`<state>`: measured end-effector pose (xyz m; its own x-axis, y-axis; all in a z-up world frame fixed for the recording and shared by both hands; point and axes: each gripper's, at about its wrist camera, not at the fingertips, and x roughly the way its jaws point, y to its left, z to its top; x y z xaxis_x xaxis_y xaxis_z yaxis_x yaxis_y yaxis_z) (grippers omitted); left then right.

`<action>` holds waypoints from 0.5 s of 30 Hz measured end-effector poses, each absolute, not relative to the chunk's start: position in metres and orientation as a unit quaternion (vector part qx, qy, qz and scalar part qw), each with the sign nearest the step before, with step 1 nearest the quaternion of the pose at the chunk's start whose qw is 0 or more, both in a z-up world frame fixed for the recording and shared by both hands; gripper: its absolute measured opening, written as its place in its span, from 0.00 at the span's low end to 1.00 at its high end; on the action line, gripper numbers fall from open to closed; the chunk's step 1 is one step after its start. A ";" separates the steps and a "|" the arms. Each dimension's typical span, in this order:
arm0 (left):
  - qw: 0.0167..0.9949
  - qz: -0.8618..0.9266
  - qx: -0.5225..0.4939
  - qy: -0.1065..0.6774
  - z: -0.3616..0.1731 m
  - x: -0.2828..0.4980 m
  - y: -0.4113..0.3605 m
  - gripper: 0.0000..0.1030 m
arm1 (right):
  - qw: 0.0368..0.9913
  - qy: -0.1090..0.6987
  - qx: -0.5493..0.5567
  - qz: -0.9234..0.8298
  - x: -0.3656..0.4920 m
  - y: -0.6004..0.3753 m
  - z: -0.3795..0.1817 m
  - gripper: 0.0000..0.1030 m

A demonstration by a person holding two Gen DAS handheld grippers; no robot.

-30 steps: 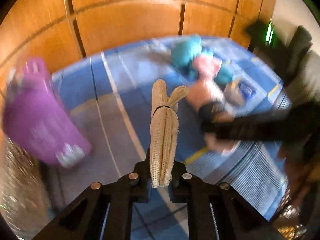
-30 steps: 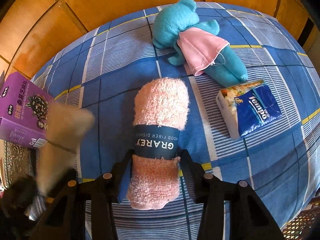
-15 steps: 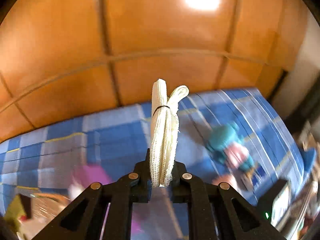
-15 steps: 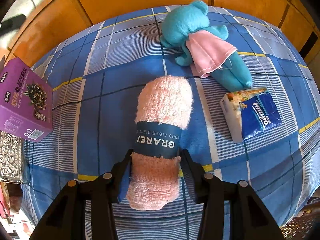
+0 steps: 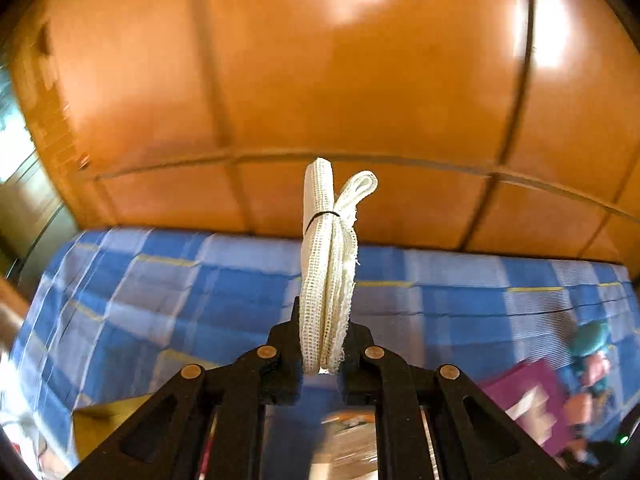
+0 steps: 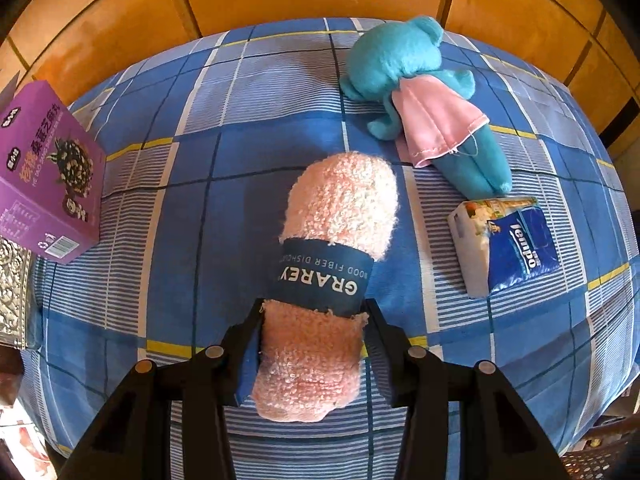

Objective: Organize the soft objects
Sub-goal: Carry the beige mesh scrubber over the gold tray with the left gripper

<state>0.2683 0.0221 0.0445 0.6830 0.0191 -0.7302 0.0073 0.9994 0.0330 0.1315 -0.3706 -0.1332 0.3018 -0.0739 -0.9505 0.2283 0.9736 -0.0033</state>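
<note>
My left gripper is shut on a folded cream mesh cloth tied with a thin black band, held upright in the air above the blue checked cloth. My right gripper is shut on a rolled pink fluffy dishcloth with a dark blue GRAREY paper band, held just over the checked cloth. A teal plush bear in a pink dress lies face down at the back right; it shows blurred in the left wrist view.
A purple box stands at the left edge; it also shows in the left wrist view. A blue Tempo tissue pack lies at the right. Orange wood panels rise behind the surface. A silver patterned thing sits at far left.
My left gripper has swung with the mesh cloth up and to the left, so the wall now fills its view. My right gripper, holding the pink dishcloth, has shifted only slightly.
</note>
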 end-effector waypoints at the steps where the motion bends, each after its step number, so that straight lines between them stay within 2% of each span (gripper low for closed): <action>1: 0.917 0.009 0.010 0.399 0.041 0.262 0.037 0.12 | 0.804 0.583 0.065 -0.094 0.132 -0.370 -0.133 0.45; 7: 0.918 0.035 -0.013 0.394 0.009 0.196 0.109 0.12 | 0.807 0.580 0.050 -0.099 0.124 -0.362 -0.135 0.45; 15: 0.920 0.032 -0.062 0.385 -0.026 0.109 0.152 0.12 | 0.813 0.573 0.027 -0.103 0.119 -0.348 -0.139 0.45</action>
